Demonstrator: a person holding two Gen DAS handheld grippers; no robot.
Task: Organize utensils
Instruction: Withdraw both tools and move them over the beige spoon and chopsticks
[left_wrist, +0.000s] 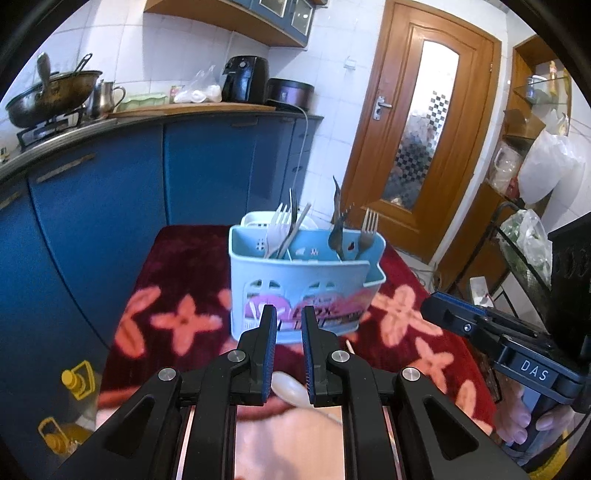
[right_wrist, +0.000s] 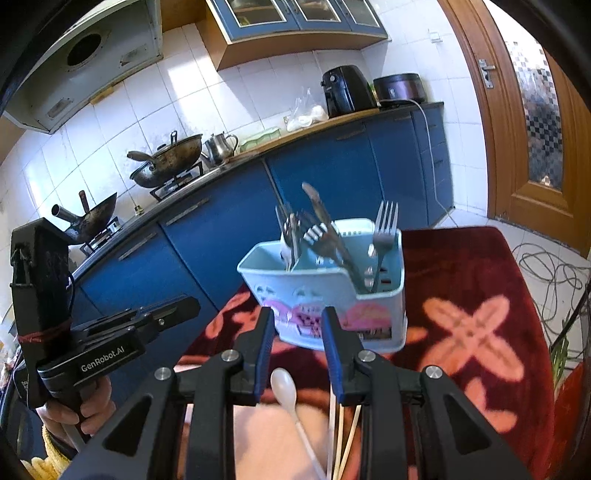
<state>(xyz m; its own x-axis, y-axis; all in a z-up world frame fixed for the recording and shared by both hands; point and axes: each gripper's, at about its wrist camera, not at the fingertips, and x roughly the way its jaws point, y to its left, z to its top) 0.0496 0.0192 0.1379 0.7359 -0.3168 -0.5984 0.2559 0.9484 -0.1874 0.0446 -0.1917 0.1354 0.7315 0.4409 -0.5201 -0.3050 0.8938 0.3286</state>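
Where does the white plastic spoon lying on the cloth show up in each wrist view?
Left wrist: the white plastic spoon lies bottom center, its bowl low between the left gripper jaws.
Right wrist: the spoon sits bottom center, between the right gripper jaws, chopsticks to its right.
Shared landmark: the light blue utensil caddy just beyond it.

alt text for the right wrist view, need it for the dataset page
The open right gripper hovers over a red flowered cloth, facing a light blue utensil caddy holding forks and other cutlery. A white plastic spoon and pale chopsticks lie on the cloth below the fingers. The left gripper is at left, blue kitchen cabinets behind.
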